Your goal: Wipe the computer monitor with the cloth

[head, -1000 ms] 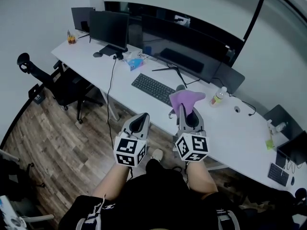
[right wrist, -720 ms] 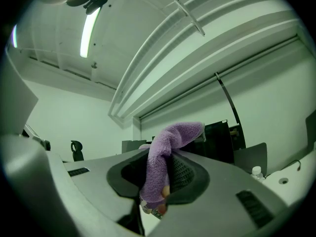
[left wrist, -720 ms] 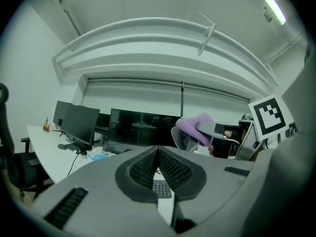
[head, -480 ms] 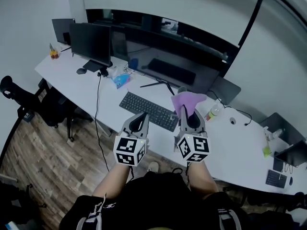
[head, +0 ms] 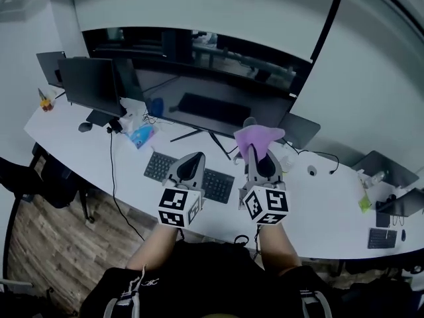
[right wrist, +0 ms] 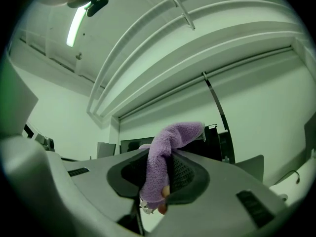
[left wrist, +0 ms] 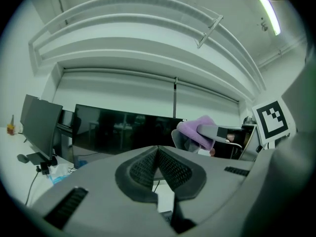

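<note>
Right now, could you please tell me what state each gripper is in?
Left gripper: closed, empty.
Right gripper: closed, holding the purple cloth.

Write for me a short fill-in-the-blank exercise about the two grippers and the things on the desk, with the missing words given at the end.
1. The cloth clamped in the right gripper is ____ in colour.
2. The left gripper has its jaws together and holds ____.
3. In front of the large monitor, a black ____ lies on the white desk.

Missing words: purple; nothing; keyboard
</note>
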Available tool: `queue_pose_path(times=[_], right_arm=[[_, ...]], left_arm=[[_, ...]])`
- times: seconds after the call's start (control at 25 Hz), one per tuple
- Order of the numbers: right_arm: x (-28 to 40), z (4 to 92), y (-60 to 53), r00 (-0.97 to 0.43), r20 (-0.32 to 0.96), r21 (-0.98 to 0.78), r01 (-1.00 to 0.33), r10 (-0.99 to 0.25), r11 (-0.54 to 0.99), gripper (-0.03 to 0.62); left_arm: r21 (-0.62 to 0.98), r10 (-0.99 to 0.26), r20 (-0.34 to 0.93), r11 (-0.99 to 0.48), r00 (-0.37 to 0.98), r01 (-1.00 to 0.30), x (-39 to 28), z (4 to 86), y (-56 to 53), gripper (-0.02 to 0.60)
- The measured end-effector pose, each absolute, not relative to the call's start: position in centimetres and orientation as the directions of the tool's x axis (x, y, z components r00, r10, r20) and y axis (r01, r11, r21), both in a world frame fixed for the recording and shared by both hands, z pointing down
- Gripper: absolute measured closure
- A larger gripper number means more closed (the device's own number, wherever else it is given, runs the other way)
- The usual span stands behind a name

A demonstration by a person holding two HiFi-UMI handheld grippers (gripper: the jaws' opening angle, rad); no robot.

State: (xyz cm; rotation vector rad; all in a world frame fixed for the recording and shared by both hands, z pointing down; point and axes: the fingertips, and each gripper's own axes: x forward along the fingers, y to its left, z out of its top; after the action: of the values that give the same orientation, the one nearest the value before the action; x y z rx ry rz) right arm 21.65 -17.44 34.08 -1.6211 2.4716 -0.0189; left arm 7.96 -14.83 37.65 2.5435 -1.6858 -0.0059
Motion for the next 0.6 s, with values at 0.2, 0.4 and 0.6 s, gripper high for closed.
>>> queue_pose_path(times=[0.2,0.4,0.6], right_arm=[[23.7,33.7,-18.6,-0.285,-0.157,-0.111,-0.946,-0.946,0.304,0.496],[25.0,32.6,-20.1,-0.226,-0.184,-0.111,-0.962,-0.957,0.248,0.496],[27.7,30.6,-21.2,-0.174,-0.238,-0.175,-0.96,-0.956,0.218,0.497]], left_arm=[[0.093,-0.855,0.059,-0.508,0.514,-0.856,10.4,38.3,-17.6,0.568],[0.076,-0.801,0.074,-0.589,0.593,-0.805,11.9,38.2,-20.0,0.568],[0.074,-0.764,0.094,-0.634,0.638,-0.77,12.2,38.5,-21.2,0.568]])
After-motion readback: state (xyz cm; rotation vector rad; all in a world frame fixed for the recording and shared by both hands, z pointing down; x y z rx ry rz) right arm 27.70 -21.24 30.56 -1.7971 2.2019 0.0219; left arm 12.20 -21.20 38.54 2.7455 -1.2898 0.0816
